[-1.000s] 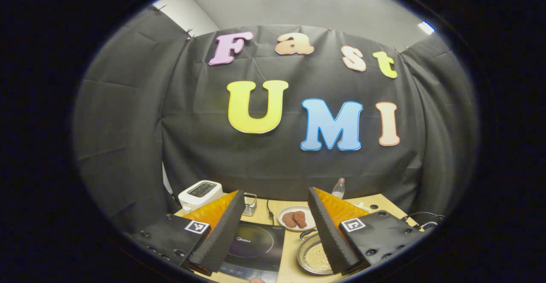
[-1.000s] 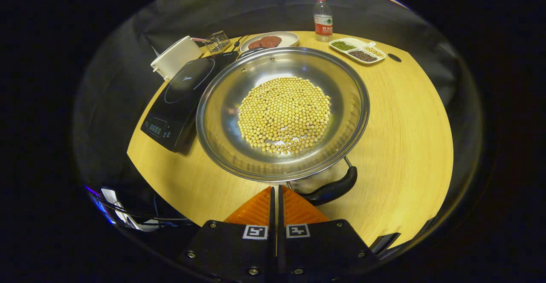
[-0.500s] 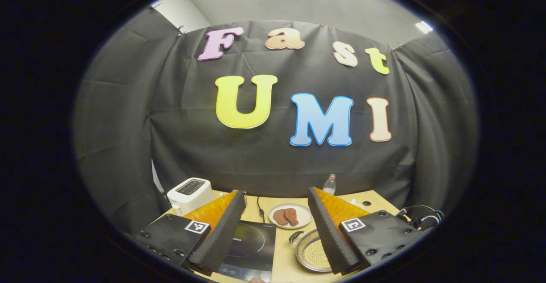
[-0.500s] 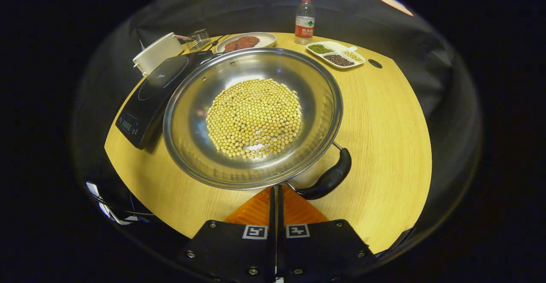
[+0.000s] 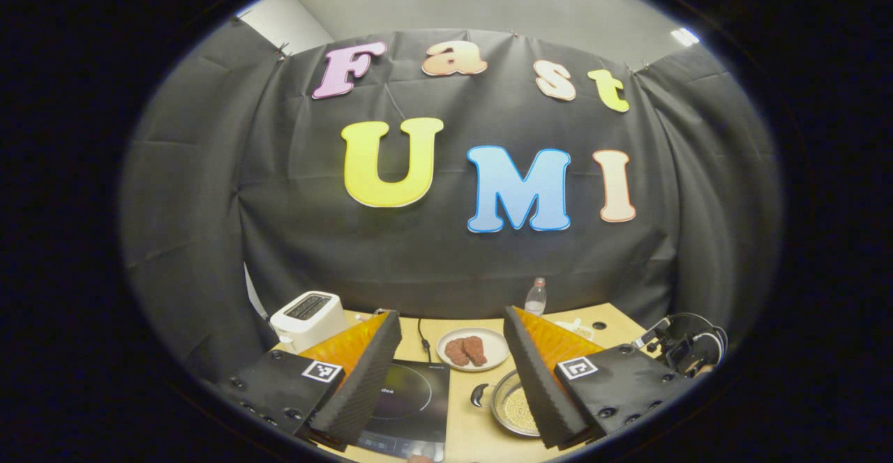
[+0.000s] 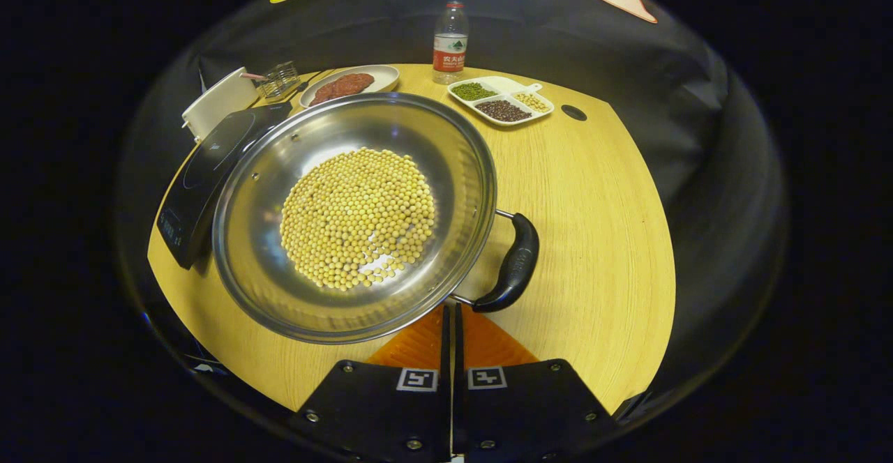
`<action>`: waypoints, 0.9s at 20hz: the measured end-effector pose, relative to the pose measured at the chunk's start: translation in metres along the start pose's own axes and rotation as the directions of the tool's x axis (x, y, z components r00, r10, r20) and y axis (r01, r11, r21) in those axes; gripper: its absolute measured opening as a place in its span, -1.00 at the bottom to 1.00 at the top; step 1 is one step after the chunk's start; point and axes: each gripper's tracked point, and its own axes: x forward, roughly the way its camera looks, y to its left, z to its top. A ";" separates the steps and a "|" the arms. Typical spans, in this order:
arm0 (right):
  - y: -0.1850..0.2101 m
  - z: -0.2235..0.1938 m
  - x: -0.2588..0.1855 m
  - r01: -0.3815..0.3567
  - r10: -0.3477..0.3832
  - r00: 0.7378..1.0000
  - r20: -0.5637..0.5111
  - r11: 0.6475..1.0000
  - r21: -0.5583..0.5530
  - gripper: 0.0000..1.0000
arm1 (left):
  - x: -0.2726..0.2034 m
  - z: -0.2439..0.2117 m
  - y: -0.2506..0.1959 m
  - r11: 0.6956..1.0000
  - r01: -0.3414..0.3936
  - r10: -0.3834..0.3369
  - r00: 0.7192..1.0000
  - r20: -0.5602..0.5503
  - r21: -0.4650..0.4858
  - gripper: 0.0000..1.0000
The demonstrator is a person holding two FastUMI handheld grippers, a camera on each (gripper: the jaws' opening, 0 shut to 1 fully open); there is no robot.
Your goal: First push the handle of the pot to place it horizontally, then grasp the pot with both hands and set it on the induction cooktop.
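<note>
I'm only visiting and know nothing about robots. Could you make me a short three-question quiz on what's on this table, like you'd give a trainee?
1. True or false: the pot already sits on the induction cooktop.
2. What fills the pot? A) soybeans B) water C) rice
3. Fill in: the right gripper has its fingers ____, just behind the pot's rim.

Key:
1. False; it stands on the table beside the cooktop.
2. A; soybeans.
3. Closed together. The left gripper is open.
</note>
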 end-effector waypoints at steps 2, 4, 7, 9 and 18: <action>-0.010 0.005 0.007 0.011 -0.011 1.000 0.001 1.000 0.001 -0.96 | 0.000 0.000 -0.001 1.000 -0.004 0.004 1.000 -0.002 0.007 0.87; -0.018 0.010 0.011 0.021 -0.021 1.000 0.006 1.000 -0.003 -0.97 | 0.001 -0.001 -0.002 1.000 -0.005 0.005 1.000 -0.005 0.007 0.87; -0.029 0.018 0.016 0.037 -0.036 0.999 0.025 0.999 -0.020 -0.96 | 0.002 -0.007 -0.006 1.000 0.000 0.000 1.000 -0.014 0.008 0.93; -0.037 0.024 0.019 0.049 -0.048 0.998 0.037 0.998 -0.024 -0.96 | 0.005 -0.010 -0.010 1.000 0.010 -0.009 1.000 -0.022 0.008 0.87; -0.036 0.043 -0.043 -0.025 -0.006 0.974 0.225 0.991 0.133 -0.77 | 0.018 -0.043 -0.039 0.996 0.088 -0.089 0.995 -0.052 -0.017 0.94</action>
